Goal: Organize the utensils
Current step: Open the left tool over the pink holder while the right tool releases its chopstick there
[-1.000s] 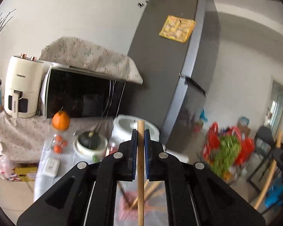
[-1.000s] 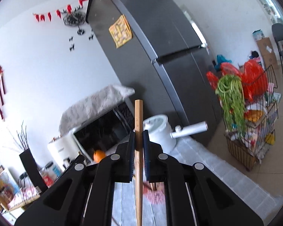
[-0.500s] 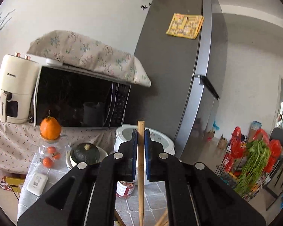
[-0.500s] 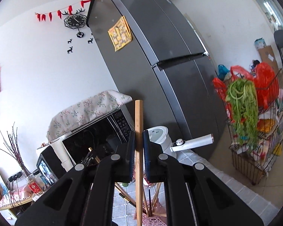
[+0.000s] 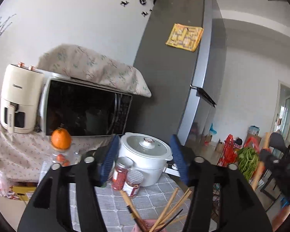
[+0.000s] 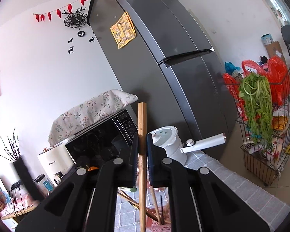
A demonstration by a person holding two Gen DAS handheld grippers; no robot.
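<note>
My left gripper has its jaws opening wide, with nothing between the blue pads. Below it, at the bottom of the left wrist view, several wooden chopsticks and dark utensils stand tilted in a pink holder on the grey quilted table cover. My right gripper is shut on an upright wooden stick that rises above its fingertips. Beneath it the same utensils lean in the pink holder.
A white lidded pot and two red-filled jars stand just behind the holder. Further back are a microwave under a floral cloth, a cream air fryer, an orange and a tall grey fridge. A wire rack with greens stands at the right.
The left gripper's jaws have opened and the wooden stick it held is gone from between them. The left view has drawn back from the microwave. The right gripper still holds its stick.
</note>
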